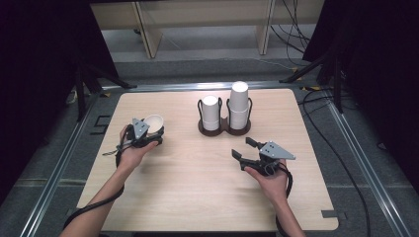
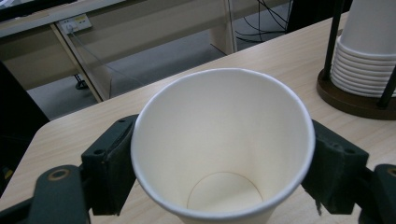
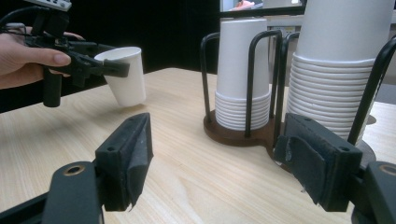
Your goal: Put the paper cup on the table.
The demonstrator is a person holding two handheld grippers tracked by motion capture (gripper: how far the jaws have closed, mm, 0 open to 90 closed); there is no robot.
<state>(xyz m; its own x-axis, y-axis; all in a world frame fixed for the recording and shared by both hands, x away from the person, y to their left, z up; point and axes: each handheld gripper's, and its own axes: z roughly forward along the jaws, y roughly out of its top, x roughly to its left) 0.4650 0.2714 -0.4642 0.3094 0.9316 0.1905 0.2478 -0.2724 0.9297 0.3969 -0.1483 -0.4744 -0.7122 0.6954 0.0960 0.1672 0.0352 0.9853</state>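
One white paper cup (image 1: 154,123) sits pinched between the fingers of the left gripper (image 1: 148,133), at the left side of the wooden table (image 1: 197,187). In the left gripper view the two black pads (image 2: 109,172) press on opposite sides of the cup just under its rim, and the cup's open mouth faces the camera with its empty bottom visible. From the right gripper view the same cup hangs tilted, lifted clear of the tabletop, with the person's left hand (image 3: 23,58) wrapped around the handle behind it.

Beyond the fingers of both grippers, toward the table's far edge, stands a dark double cup holder (image 1: 225,129) with wire uprights; its left bay holds a shorter stack of inverted paper cups (image 1: 211,112), its right bay a taller stack (image 1: 238,104).

To the right, the right gripper (image 1: 247,148) is held low above the table, its fingers spread wide with nothing between them, pointing toward the holder, which lies just ahead of its fingertips.
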